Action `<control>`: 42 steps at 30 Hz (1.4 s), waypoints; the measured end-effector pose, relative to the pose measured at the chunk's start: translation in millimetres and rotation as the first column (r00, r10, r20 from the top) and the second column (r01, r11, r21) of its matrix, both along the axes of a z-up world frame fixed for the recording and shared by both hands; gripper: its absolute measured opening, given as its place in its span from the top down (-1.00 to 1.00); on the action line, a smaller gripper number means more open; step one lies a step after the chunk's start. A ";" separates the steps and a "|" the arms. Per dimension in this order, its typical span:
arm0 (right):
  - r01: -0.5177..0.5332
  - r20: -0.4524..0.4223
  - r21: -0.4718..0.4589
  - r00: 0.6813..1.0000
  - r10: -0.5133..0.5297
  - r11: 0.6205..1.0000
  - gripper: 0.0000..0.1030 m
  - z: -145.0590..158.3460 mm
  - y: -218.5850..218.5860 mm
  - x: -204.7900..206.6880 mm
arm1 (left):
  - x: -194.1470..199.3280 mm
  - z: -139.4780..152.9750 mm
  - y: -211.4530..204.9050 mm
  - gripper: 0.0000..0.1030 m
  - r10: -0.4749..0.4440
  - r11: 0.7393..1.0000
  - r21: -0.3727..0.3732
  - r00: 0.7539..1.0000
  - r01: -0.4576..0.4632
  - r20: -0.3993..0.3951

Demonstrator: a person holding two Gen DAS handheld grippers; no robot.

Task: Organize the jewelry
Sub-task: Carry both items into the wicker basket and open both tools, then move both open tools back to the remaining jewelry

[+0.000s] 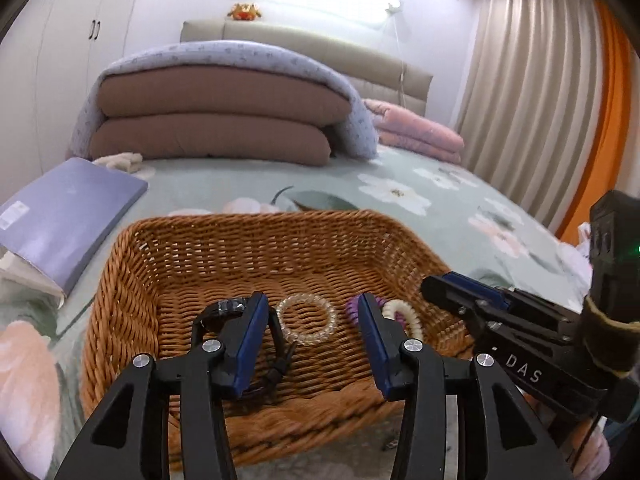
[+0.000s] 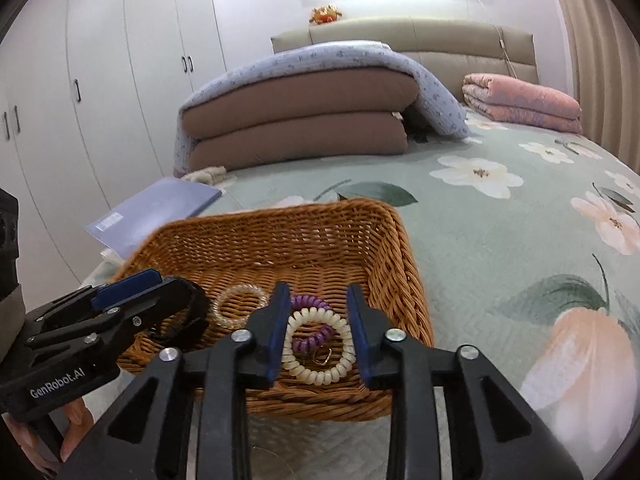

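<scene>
My left claw [image 1: 312, 312] stands wide, nothing between its blue pads, hanging over the near part of the wicker basket [image 1: 256, 228]. Just ahead of it, between the tips, a clear beaded bracelet [image 1: 307, 319] lies on the basket floor. Under the left-hand finger is a black band [image 1: 232, 306] with a dark cord trailing back toward me. By the right-hand finger a purple coil tie [image 1: 352, 309] and a cream coil bracelet [image 1: 405, 315] peek out.

My right claw [image 2: 316, 298] is also spread wide and grips nothing. The cream coil bracelet [image 2: 318, 346] lies between and below its fingers, with the purple coil tie [image 2: 310, 322] threaded across it and a small metal ring at its near side. Whether the pads touch the coils, I cannot tell. The clear beaded bracelet [image 2: 240, 305] sits to the left, partly behind the other claw, which enters from that side.

The basket's near rim [image 2: 320, 402] runs right under the fingers; its right wall is close to the right claw, and the far half of the floor is open.

The basket rests on a green floral bedspread [image 2: 500, 248]. Beyond it are folded brown quilts [image 2: 300, 120], a pink quilt [image 2: 520, 100], a lilac booklet [image 2: 160, 208] to the left, white wardrobes and beige curtains.
</scene>
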State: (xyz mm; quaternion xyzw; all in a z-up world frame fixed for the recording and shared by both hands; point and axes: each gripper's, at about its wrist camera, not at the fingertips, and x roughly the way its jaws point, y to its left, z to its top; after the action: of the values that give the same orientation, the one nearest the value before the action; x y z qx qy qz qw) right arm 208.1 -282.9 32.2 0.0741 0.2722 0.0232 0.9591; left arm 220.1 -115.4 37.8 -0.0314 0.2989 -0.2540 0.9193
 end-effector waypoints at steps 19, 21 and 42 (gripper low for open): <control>-0.083 0.025 0.055 0.996 0.082 0.995 0.37 -8.0 19.9 -112.2 | -109.5 -12.5 107.2 0.07 0.115 0.991 -0.060 0.992 -0.118 -0.057; -0.094 0.018 0.037 0.995 0.094 0.995 0.37 -15.7 26.5 -115.3 | -114.2 -24.3 111.0 0.07 0.113 0.993 -0.037 0.991 -0.116 -0.077; -0.130 -0.090 0.060 0.987 0.135 0.990 0.37 -37.3 32.3 -89.6 | -80.2 -51.0 68.8 0.07 0.052 0.993 0.118 0.978 -0.028 -0.202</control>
State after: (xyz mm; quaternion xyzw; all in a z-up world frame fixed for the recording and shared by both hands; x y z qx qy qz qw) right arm 118.5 -250.6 -5.0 0.0829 0.3207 0.0907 0.9392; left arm 139.9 -46.5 -13.2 -0.0105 0.4051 -0.2133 0.8890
